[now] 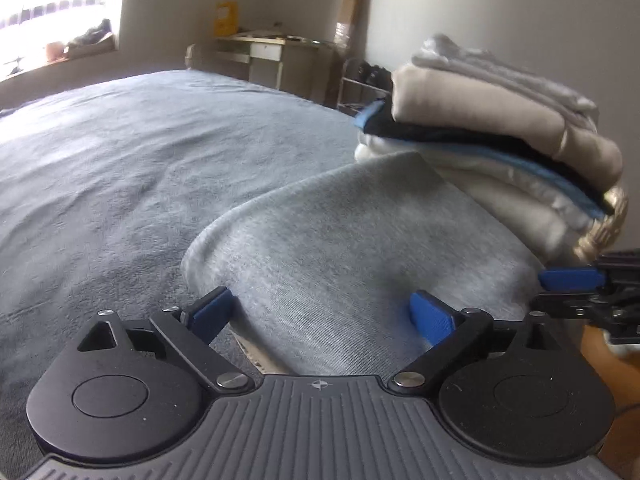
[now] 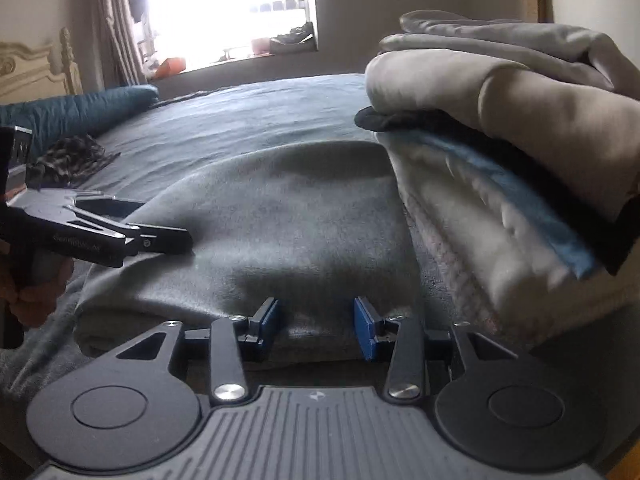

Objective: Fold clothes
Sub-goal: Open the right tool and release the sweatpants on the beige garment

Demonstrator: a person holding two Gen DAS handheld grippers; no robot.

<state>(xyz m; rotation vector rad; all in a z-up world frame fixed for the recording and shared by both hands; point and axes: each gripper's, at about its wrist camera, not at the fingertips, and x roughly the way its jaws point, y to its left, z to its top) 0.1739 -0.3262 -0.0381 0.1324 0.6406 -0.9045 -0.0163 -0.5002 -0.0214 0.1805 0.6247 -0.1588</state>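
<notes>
Two grippers are closing in on a folded grey garment (image 1: 360, 248) lying at the bed's (image 1: 140, 152) near edge beside the folded stack (image 1: 500, 136); left gripper (image 1: 324, 316) is spreading wide, right gripper (image 2: 316, 328) is straddling its near fold, gripping nothing.

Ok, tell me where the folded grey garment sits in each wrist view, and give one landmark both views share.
Left wrist view: the folded grey garment lies centre to lower right on the bed, running between the open left gripper fingers.
Right wrist view: the garment fills the centre, just beyond the right gripper.
Shared landmark: the stack of folded clothes, right of the garment in both.
</notes>
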